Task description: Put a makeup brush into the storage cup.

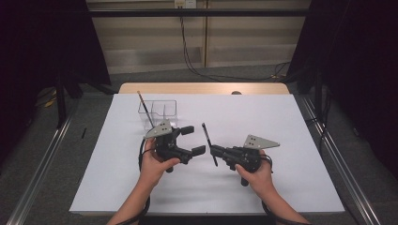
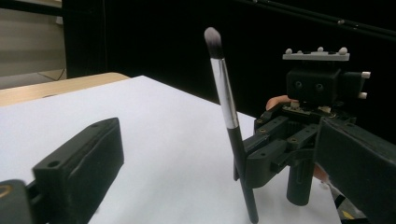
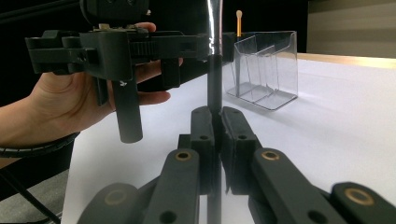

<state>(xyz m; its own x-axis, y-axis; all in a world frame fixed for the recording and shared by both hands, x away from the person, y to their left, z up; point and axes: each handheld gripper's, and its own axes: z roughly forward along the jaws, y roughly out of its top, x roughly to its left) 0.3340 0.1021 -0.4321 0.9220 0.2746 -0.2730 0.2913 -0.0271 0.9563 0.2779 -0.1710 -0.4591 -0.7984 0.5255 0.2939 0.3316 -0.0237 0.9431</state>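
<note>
Forearms enter low in the high view; right claw (image 1: pixel 213 151) clamped on makeup brush (image 1: pixel 207 137), standing near-upright over white tabletop (image 1: pixel 281 140), left claw (image 1: pixel 193 139) spread apart just beside. Left gripper view: brush bristles up, lower tip looks near the sheet. Right gripper view: pads tight on handle; clear organizer (image 3: pixel 264 70) beyond. Step: handover or carry, probably. Next: left claw closes on handle, or brush goes to organizer.
</note>
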